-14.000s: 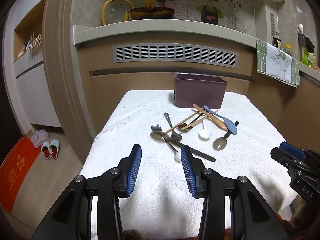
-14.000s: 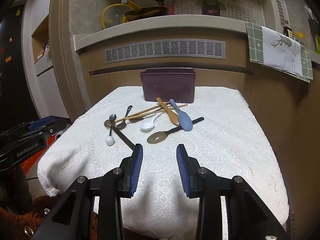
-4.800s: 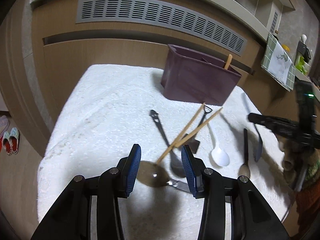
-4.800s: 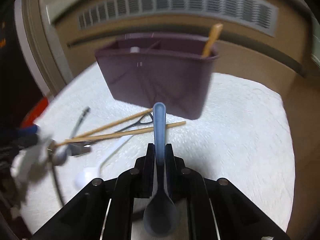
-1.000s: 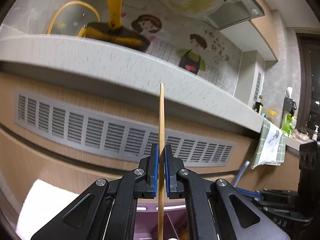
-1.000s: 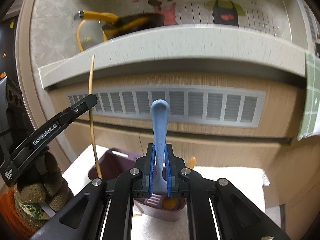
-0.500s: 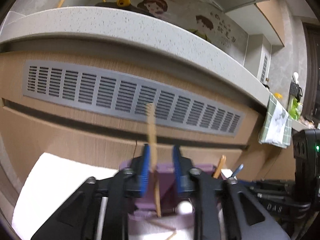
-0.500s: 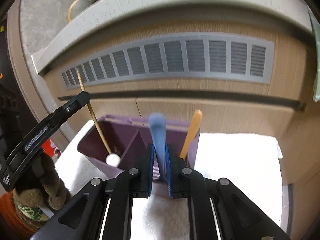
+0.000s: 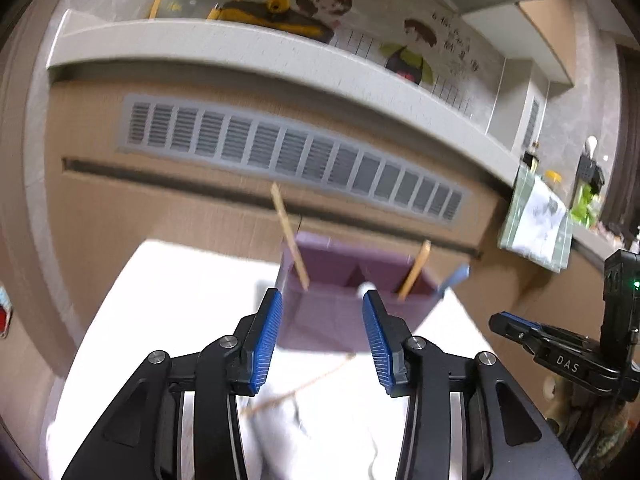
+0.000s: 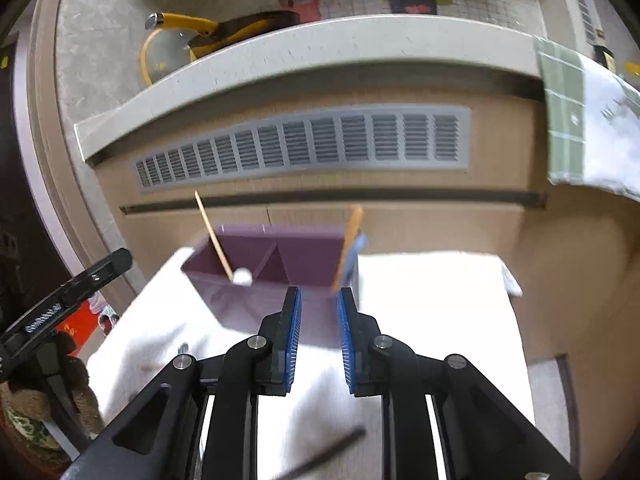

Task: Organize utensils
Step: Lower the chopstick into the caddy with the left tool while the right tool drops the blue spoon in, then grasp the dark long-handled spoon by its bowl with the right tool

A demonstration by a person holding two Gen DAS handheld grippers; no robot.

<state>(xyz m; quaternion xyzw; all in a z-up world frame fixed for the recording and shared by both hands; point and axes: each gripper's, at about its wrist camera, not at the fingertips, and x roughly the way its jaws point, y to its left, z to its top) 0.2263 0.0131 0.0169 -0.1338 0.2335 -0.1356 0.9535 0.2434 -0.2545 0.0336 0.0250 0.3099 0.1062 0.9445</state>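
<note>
The purple utensil holder (image 9: 320,320) (image 10: 256,300) stands at the back of the white-clothed table (image 9: 180,280) (image 10: 432,300). A chopstick (image 9: 289,236) (image 10: 212,234) leans in its left compartment beside a white spoon end (image 10: 242,277). A wooden spoon handle (image 9: 414,270) (image 10: 349,236) and a blue spoon handle (image 9: 454,278) (image 10: 356,254) stick out of the right compartment. My left gripper (image 9: 322,336) is open and empty, just in front of the holder. My right gripper (image 10: 318,336) is open and empty, in front of the holder's right compartment.
Another chopstick (image 9: 304,386) lies blurred on the cloth below my left gripper. A dark utensil handle (image 10: 320,456) lies on the cloth under my right gripper. A wooden cabinet front with a grey vent (image 9: 288,152) (image 10: 308,144) rises behind the table. A green towel (image 10: 580,120) hangs at right.
My left gripper has opened and let the chopstick into the left compartment. My right gripper has opened and let the blue spoon into the right compartment. Both grippers have pulled back slightly.
</note>
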